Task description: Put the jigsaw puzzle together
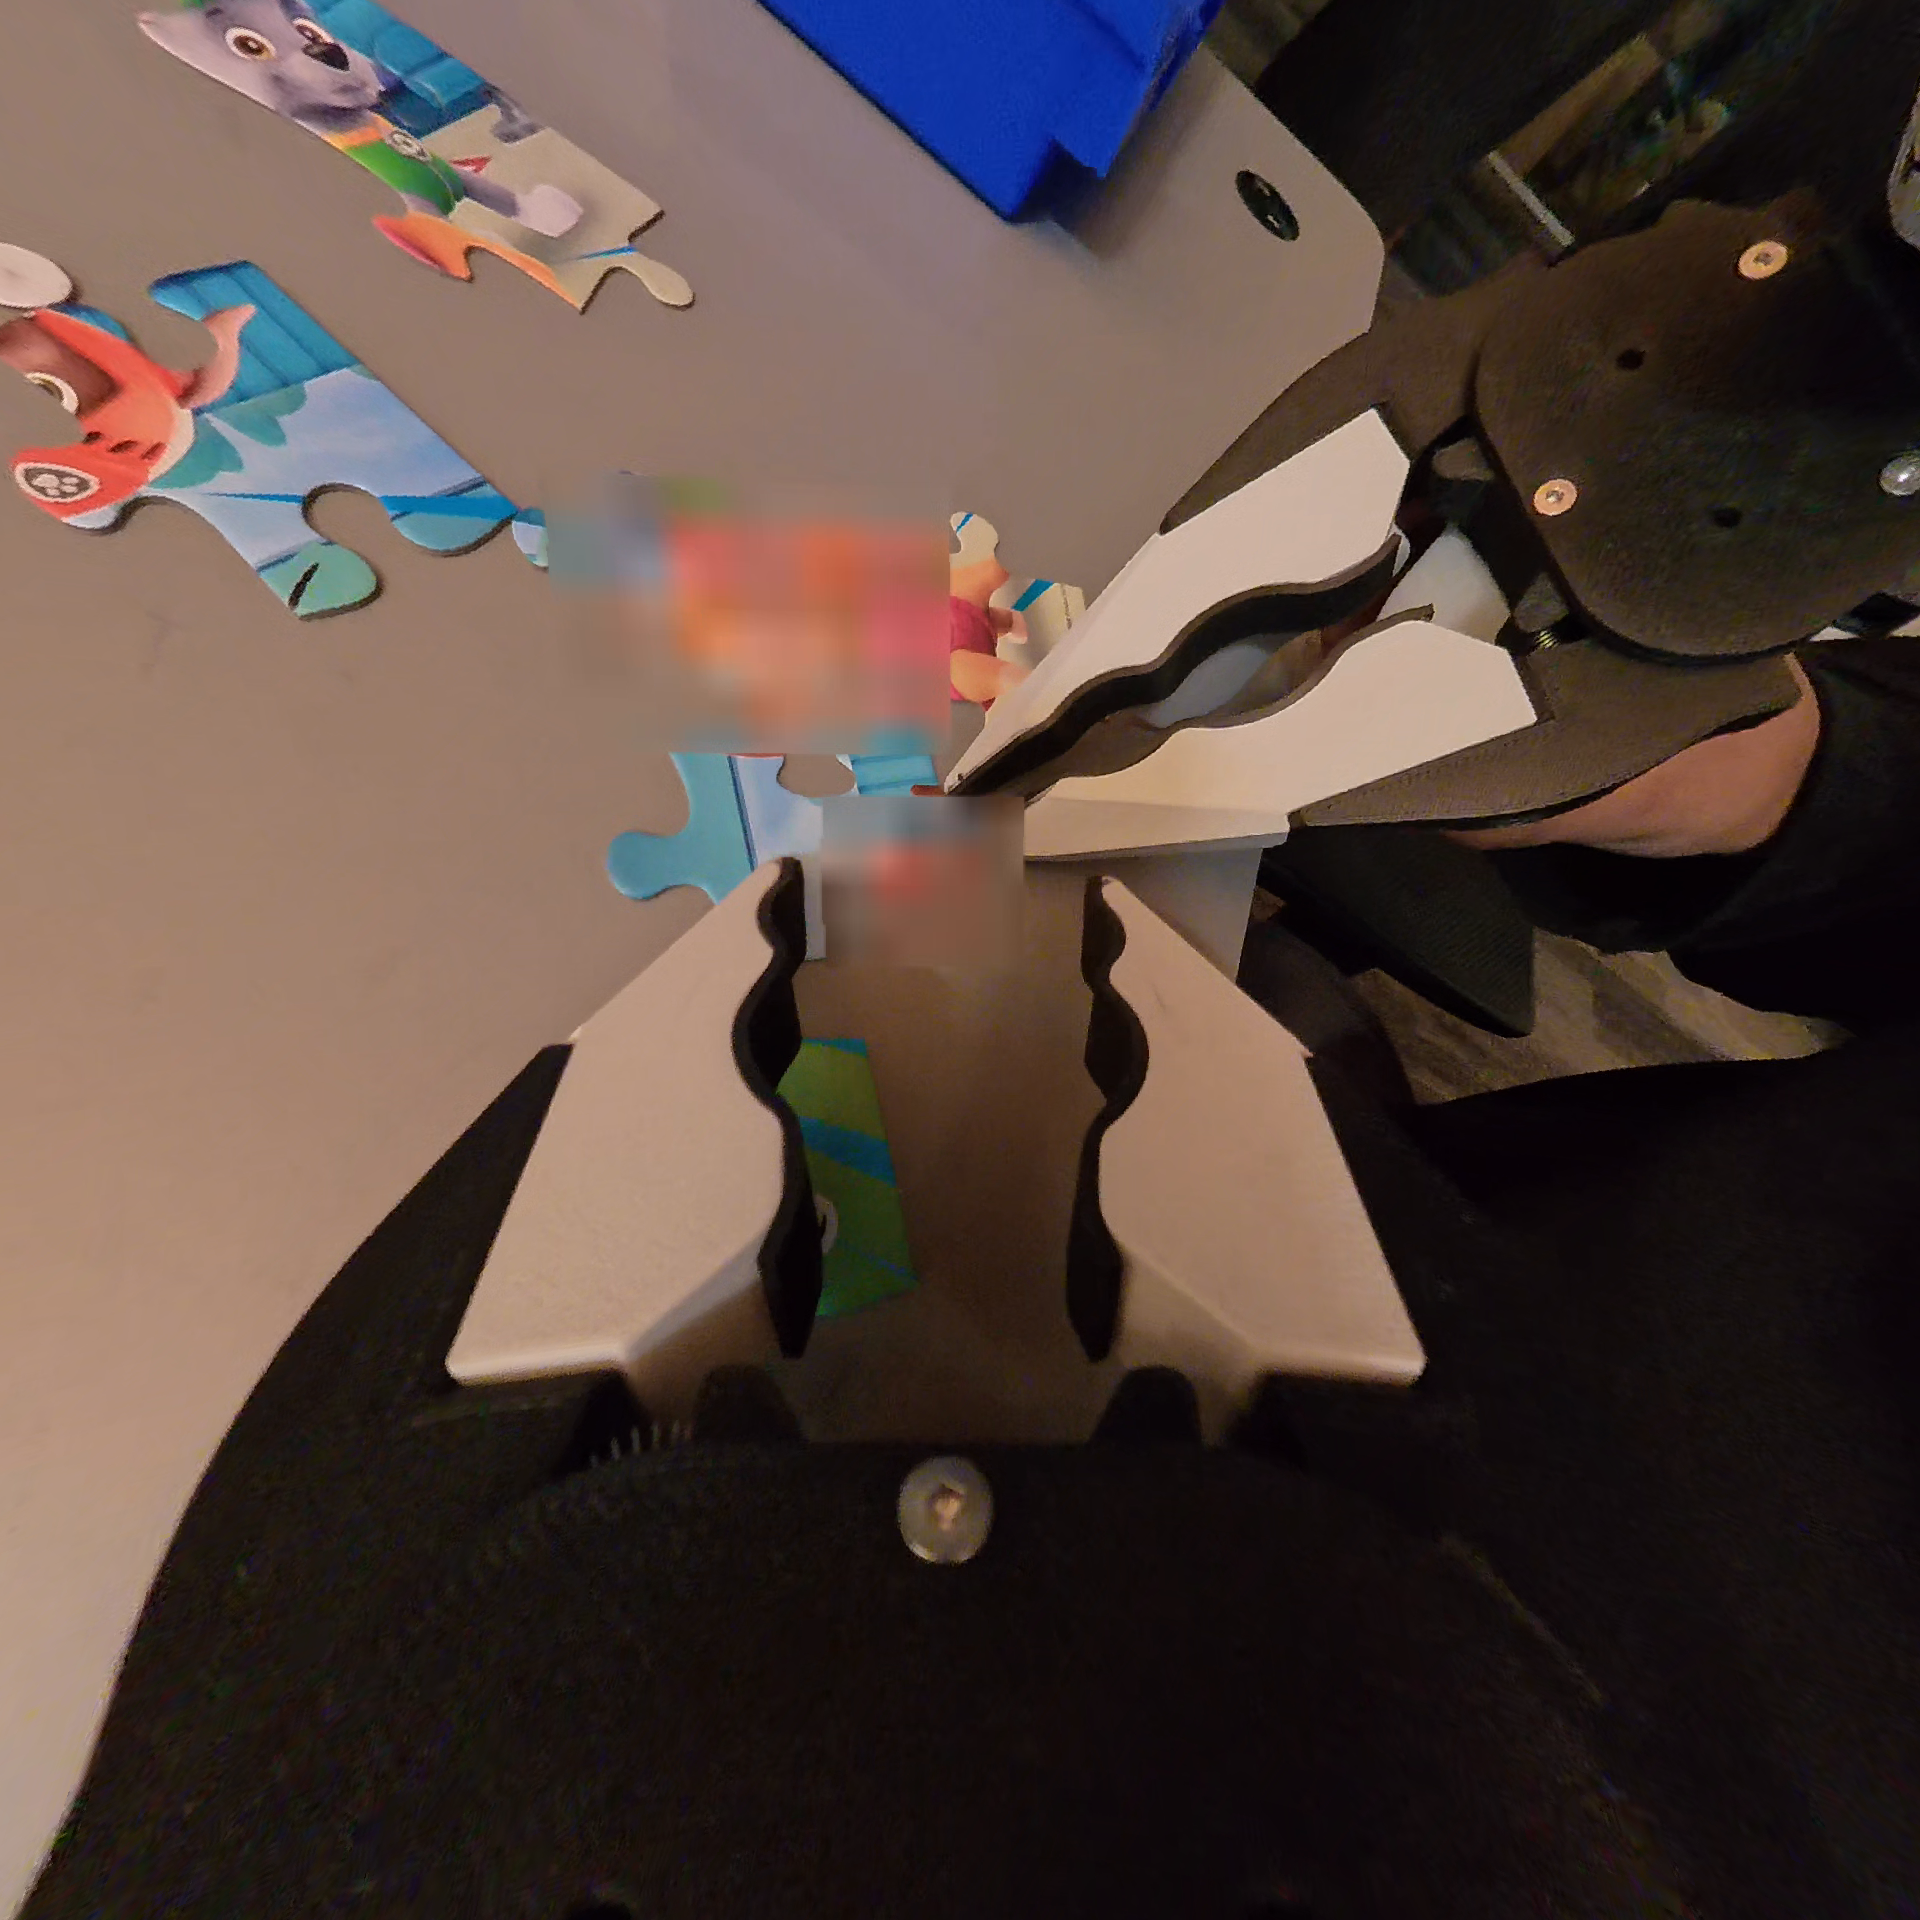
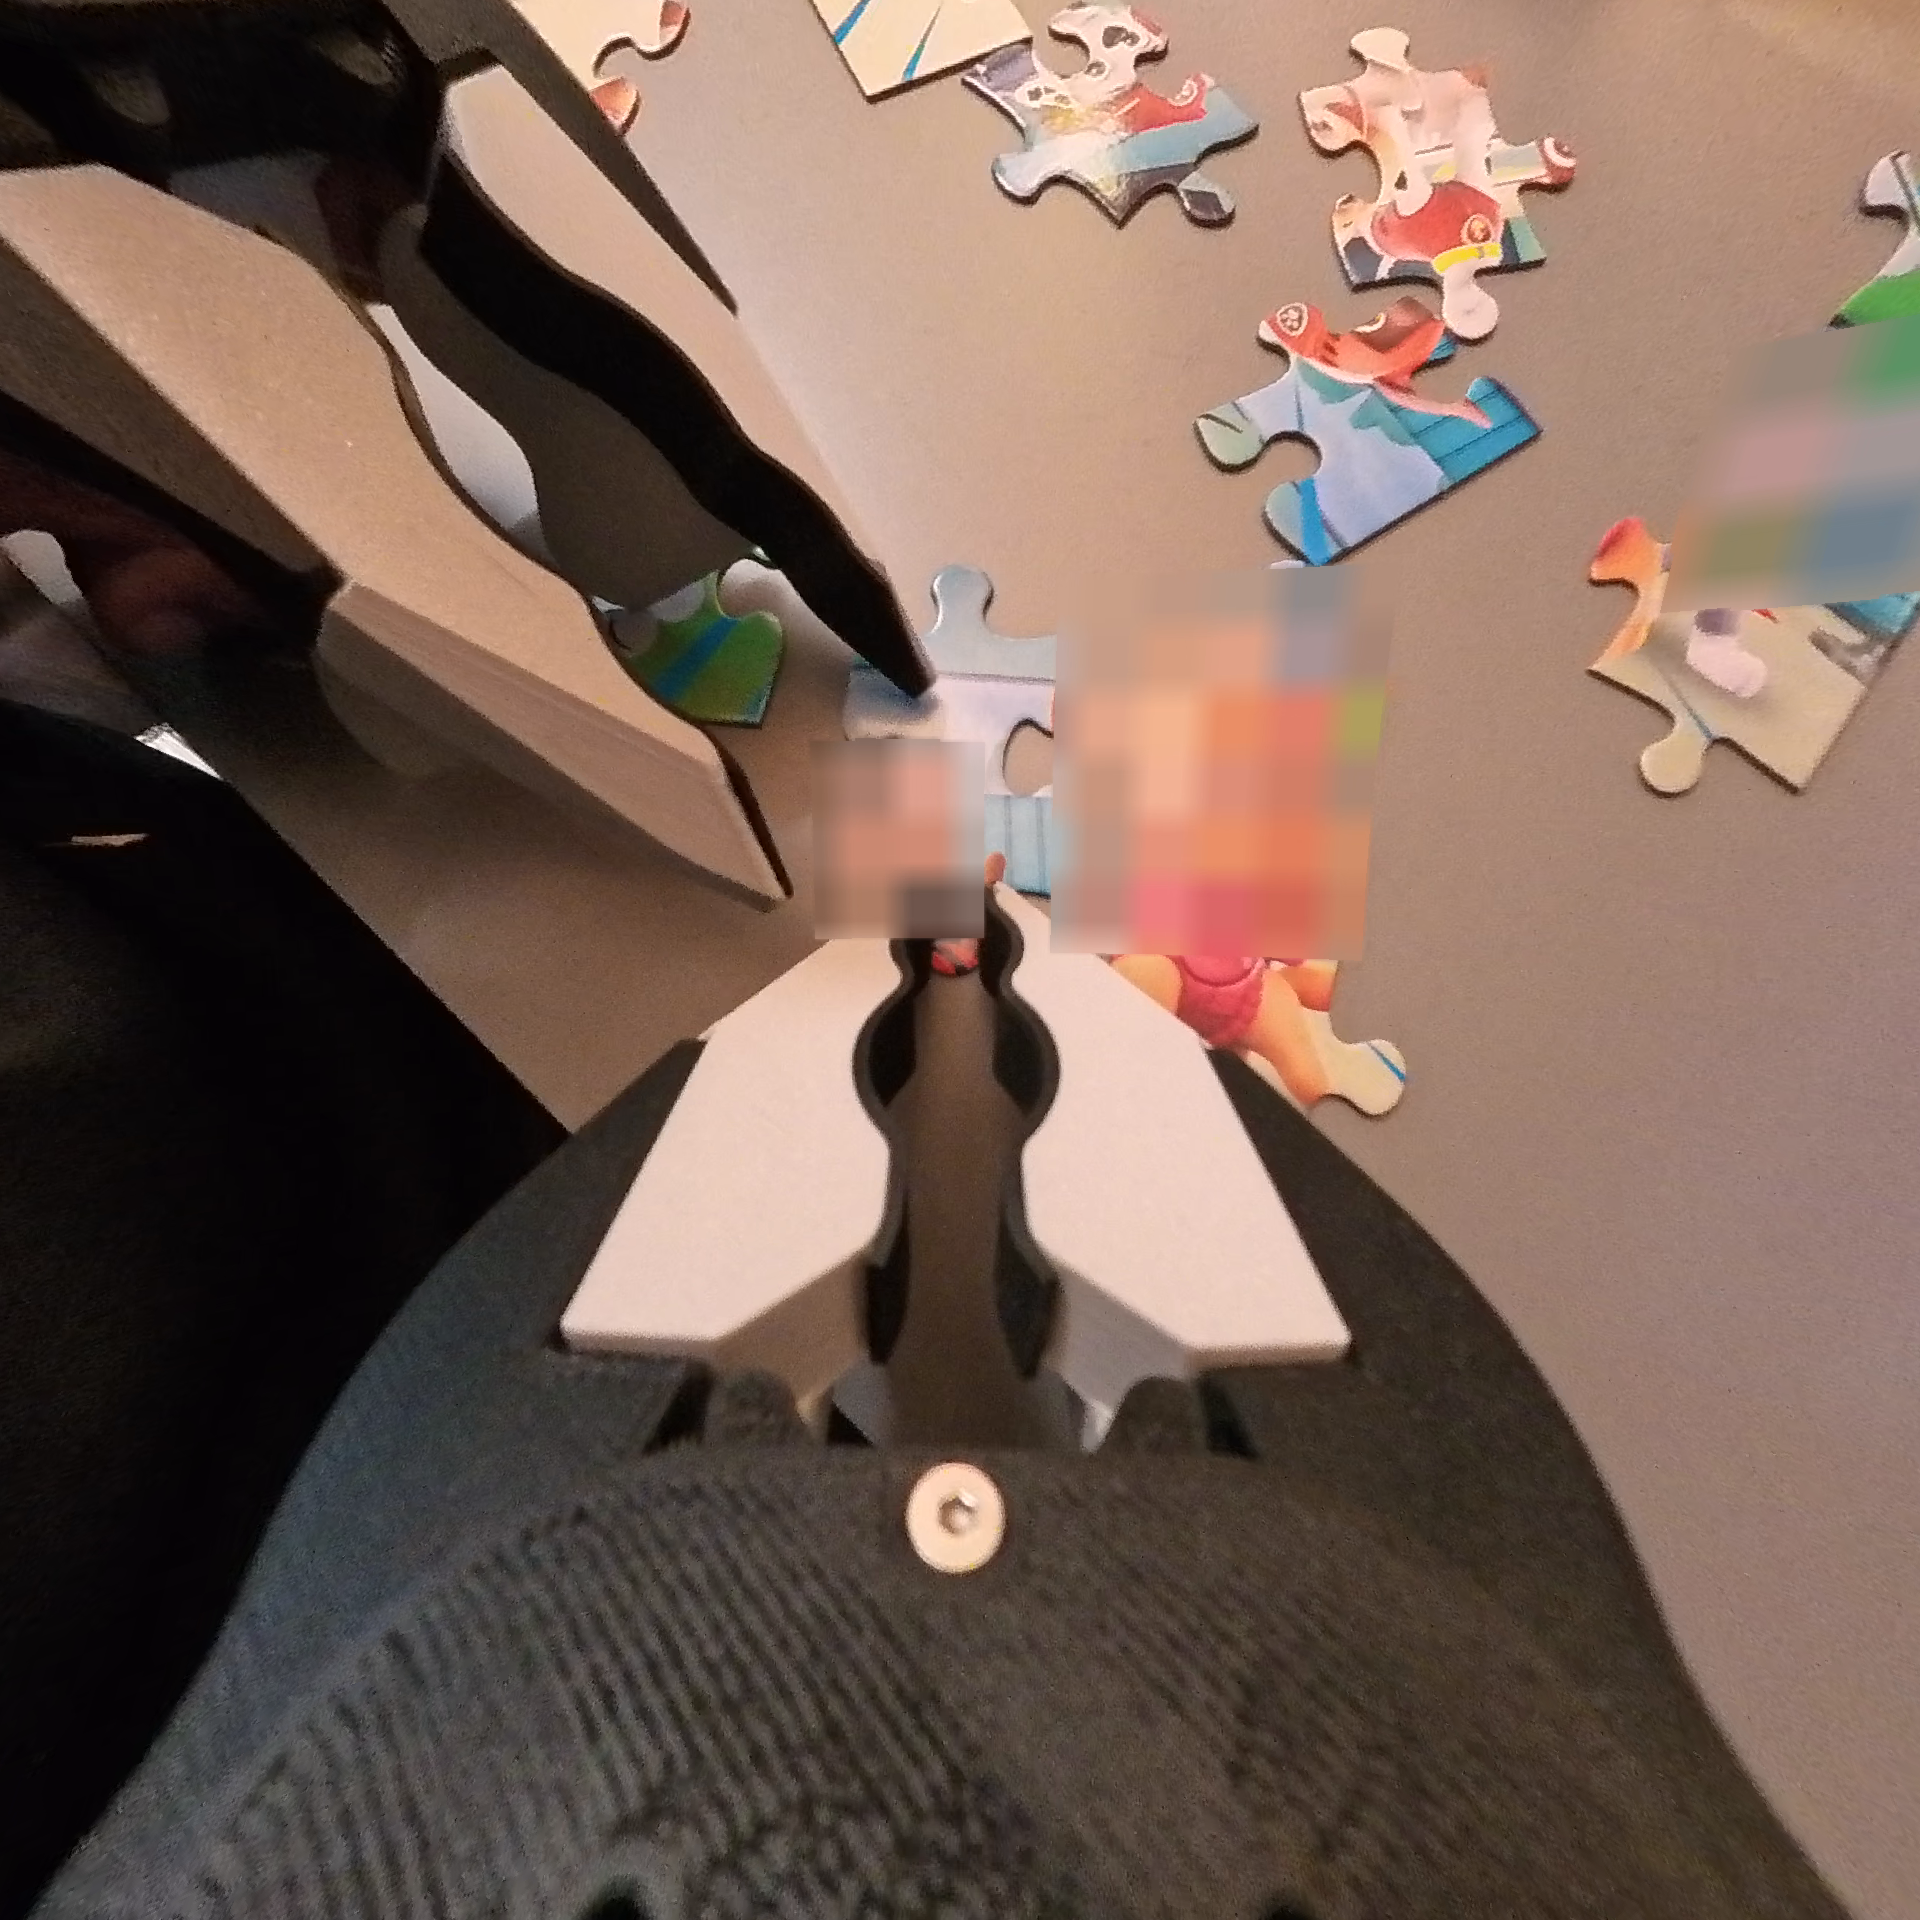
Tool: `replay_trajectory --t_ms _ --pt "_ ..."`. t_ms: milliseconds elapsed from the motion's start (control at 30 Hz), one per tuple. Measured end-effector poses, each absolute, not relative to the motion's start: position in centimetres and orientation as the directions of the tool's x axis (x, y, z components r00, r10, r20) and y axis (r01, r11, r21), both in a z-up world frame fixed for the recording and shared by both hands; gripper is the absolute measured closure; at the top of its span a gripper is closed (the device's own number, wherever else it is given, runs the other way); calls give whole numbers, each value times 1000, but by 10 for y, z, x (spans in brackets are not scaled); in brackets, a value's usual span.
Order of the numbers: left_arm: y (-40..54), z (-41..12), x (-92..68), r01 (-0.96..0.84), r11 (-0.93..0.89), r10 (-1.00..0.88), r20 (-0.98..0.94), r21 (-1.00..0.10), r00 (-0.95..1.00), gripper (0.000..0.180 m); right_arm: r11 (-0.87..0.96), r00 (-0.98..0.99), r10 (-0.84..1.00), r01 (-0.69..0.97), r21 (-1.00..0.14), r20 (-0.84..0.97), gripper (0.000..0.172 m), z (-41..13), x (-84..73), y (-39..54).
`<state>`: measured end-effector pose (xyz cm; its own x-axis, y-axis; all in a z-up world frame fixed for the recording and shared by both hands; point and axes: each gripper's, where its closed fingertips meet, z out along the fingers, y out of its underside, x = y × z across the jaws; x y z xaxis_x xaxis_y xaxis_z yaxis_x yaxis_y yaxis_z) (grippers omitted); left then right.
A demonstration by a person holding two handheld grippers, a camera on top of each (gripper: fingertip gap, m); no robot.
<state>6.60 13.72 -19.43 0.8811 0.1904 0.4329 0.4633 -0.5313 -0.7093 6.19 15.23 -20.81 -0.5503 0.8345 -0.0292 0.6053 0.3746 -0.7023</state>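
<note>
Over the grey table point(image 1: 260, 935), close to its near corner, the left gripper point(image 1: 940, 894) is hovering with its jaws standing wide apart and nothing pressed between the pads; one dark fingertip point(image 2: 899, 670) is coming down onto the edge of a pale blue puzzle piece point(image 1: 686, 842), and a green and blue striped piece point(image 1: 847, 1174) is lying flat on the table beneath the gap, not gripped. From the right, the right gripper point(image 2: 961, 935) is reaching in with its fingers drawn almost together, only a narrow slit showing between the wavy black pads. Its tips are meeting the near edge of a joined cluster of pieces point(image 1: 987, 623) with a pink figure on it, and a small red bit is showing in the slit, but a blurred patch is covering the very tips in both views, so whether the pads are pinching that edge or merely resting against it cannot be told. Most of the cluster is also lying under blur. Farther off, loose pieces are lying well apart: one with a red-helmeted pup point(image 1: 208, 436) and one with a grey pup point(image 1: 416, 135), both cut off by the picture's edge. A blue box point(image 1: 997, 83) is sitting at the far end, cropped at the top.
</note>
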Motion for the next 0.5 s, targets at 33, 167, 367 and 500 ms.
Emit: replay_trajectory --t_ms 33,167,367,500 --pt "138 -194 66 463 -532 189 433 -709 881 129 373 -550 835 606 -703 -31 165 -208 62 152" --pt "139 -194 65 468 -528 188 440 -709 878 129 367 -546 837 606 -706 -34 166 -208 61 152" --pt "146 -195 63 448 -544 181 422 -710 888 129 361 -540 841 612 -704 -37 165 -208 61 152" --pt "151 -196 63 429 -555 171 407 -712 897 129 358 -527 849 623 -696 -35 166 -208 62 156"
